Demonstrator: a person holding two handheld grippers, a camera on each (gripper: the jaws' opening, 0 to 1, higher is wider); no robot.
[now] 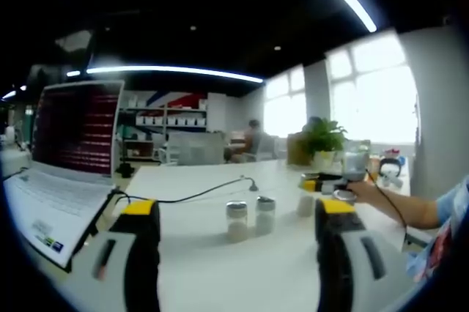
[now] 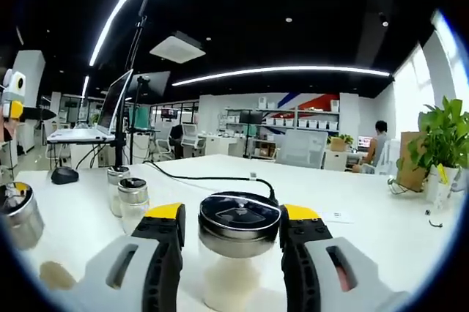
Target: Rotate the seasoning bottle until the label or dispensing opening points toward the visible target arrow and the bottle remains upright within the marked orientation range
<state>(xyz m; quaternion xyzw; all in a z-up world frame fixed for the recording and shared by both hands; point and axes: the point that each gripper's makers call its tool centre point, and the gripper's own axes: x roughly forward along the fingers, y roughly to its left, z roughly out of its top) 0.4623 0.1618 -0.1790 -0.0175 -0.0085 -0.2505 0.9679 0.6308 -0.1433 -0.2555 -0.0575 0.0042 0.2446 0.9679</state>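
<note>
A glass seasoning bottle [image 2: 236,268] with a dark metal lid and pale powder stands upright on the white table [image 2: 366,209]. My right gripper [image 2: 233,213] is shut on it, its yellow-tipped jaws pressing the lid from both sides. In the left gripper view the same bottle [image 1: 305,203] shows at the right, with a person's hand [image 1: 363,193] behind it. Two more upright bottles [image 1: 236,220] [image 1: 264,215] stand side by side beyond my left gripper [image 1: 238,208], which is open and holds nothing. Those two bottles [image 2: 117,187] [image 2: 133,200] sit to the left in the right gripper view.
An open laptop [image 1: 66,180] lies at the left, with a black cable [image 1: 190,196] running across the table. A potted plant [image 1: 322,140] and small items stand at the far right. A mouse [image 2: 64,175] rests near the far left. A blurred metal-topped object [image 2: 18,217] sits at the left edge.
</note>
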